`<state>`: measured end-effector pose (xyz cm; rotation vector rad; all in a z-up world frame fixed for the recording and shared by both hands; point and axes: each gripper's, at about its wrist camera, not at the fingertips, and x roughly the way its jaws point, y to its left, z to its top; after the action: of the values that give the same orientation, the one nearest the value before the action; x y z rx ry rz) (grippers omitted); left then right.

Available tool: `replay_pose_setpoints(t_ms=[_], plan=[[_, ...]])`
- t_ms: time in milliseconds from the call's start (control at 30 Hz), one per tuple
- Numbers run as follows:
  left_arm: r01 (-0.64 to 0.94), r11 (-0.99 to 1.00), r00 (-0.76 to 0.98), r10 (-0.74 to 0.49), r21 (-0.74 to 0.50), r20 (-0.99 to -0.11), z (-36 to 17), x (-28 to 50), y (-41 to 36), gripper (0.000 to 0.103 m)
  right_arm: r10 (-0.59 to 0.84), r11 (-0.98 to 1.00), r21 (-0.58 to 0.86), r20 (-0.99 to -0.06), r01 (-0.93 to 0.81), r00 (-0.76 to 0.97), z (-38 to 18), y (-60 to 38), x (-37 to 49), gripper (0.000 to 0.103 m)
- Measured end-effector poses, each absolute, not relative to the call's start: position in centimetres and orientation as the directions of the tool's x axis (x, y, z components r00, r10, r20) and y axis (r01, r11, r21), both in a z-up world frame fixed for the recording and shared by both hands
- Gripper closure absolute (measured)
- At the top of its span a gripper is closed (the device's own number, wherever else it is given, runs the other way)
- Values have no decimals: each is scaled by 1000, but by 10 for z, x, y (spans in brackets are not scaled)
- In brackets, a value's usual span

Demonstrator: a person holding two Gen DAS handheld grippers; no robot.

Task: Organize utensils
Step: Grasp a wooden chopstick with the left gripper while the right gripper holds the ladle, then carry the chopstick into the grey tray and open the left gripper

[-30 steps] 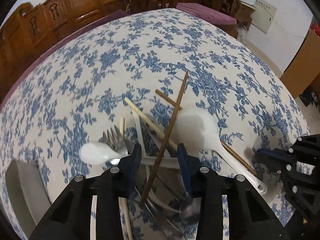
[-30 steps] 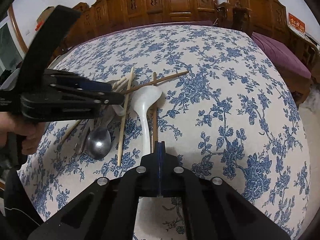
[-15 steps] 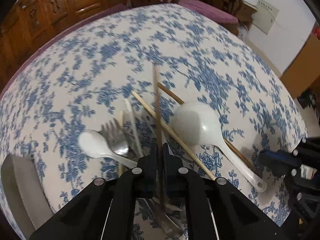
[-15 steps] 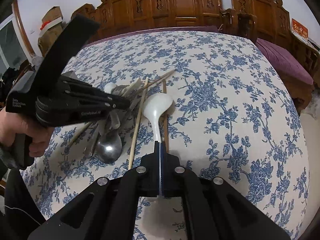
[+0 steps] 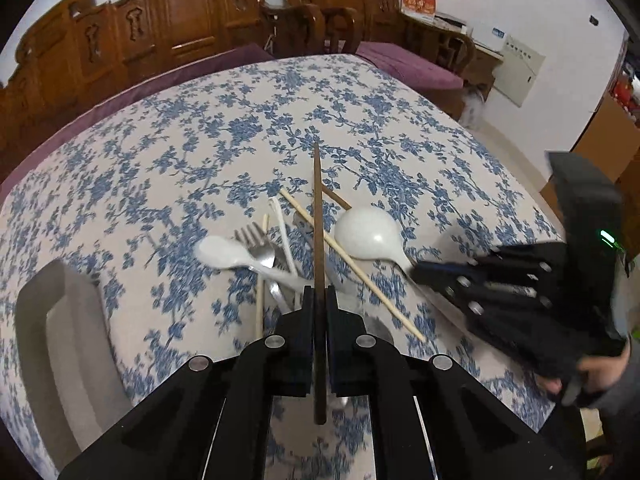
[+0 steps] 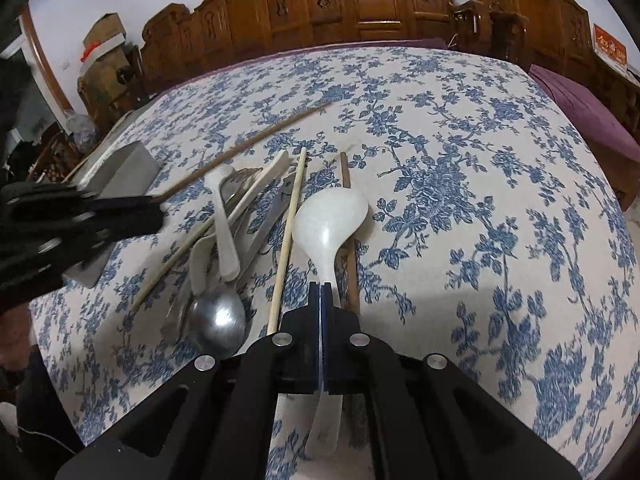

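My left gripper had just clamped the dark chopstick and raised it off the pile on the floral tablecloth, first piece bound for the grey tray; my right gripper clenched the white ladle.

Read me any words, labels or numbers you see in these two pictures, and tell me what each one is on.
No text can be read here.
Red sign with gold characters on the far wall: too blurred to read.
Small blue-and-white label on the white wall: too small.
Pale wall panel: faint markings, unreadable.
Red mark on the brown cardboard box: unreadable.
The blue floral tablecloth and the utensils carry no lettering.
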<state>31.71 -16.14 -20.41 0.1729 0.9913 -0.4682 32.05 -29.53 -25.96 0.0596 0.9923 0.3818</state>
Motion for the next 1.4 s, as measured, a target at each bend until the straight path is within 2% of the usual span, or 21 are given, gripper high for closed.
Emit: replay_pose_setpoints(t_ms=[67, 133, 200, 667, 700, 733, 833, 1033, 1400], plan=[[448, 890, 472, -314, -83, -824, -198, 307, -152, 99, 330, 935, 209, -807, -286, 489, -259, -293, 326, 99], [443, 892, 483, -318, -86, -816, -193, 299, -145, 99, 325, 936, 204, -809, -285, 489, -259, -292, 330, 90], [441, 893, 493, -322, -87, -808, -187, 292, -138, 99, 319, 938, 197, -813, -286, 487, -259, -290, 333, 86], [409, 909, 532, -313, -86, -787, -165, 267, -97, 99, 206, 945, 50, -858, -322, 470, -267, -261, 342, 86], [405, 910, 535, -312, -86, -785, -164, 266, -94, 99, 200, 946, 44, -860, -321, 470, -267, -261, 343, 86], [400, 913, 539, -309, -85, -784, -162, 266, -91, 99, 188, 948, 34, -864, -317, 468, -267, -260, 343, 92], [380, 921, 550, -299, -85, -780, -159, 264, -77, 99, 158, 953, 13, -872, -302, 463, -266, -259, 342, 92], [316, 946, 572, -255, -77, -779, -161, 262, -38, 98, 211, 955, 68, -838, -289, 503, -237, -255, 335, 92], [171, 982, 562, -164, -80, -810, -184, 275, 41, 98, 357, 900, 133, -774, -416, 523, -177, -177, 317, 92]])
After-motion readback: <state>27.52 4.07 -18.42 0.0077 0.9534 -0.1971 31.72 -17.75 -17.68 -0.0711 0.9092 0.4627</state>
